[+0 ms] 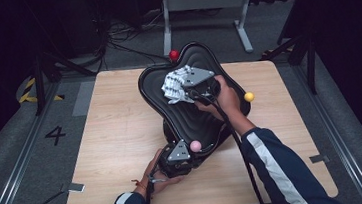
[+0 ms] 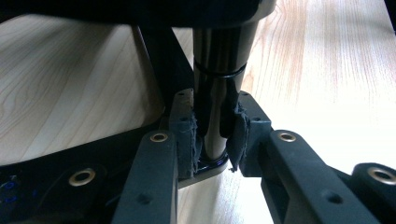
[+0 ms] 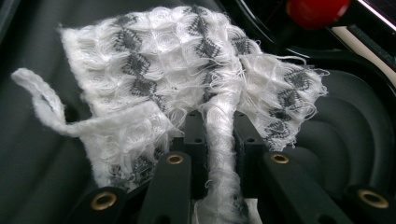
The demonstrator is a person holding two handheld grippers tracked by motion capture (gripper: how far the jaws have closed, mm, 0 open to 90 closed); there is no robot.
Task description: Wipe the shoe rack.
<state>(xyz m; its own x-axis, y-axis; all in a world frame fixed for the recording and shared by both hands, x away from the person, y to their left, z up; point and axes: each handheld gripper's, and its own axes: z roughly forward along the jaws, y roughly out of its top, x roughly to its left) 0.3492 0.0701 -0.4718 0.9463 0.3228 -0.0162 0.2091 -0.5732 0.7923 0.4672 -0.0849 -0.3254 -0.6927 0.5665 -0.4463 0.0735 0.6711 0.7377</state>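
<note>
While the black tray [image 1: 190, 113] stands tilted on the bench [image 1: 117, 138], left hand-held gripper [image 2: 215, 140] is clamped on its glossy black stem [image 2: 217, 70] at the near, low end. Right hand-held gripper [image 3: 219, 140] is closed tight on a bunched fold of the white-and-grey cloth [image 3: 187, 70], which lies on the tray's upper part, near the red ball [image 3: 317, 11]. Cloth's loop [image 3: 39, 100] trails to one side.

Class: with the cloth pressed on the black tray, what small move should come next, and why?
Probably drag the right tongs, shut on the white-and-grey knitted cloth, across the ridged black plastic tray. The left tongs clamp its glossy black stem, steadying it.
</note>
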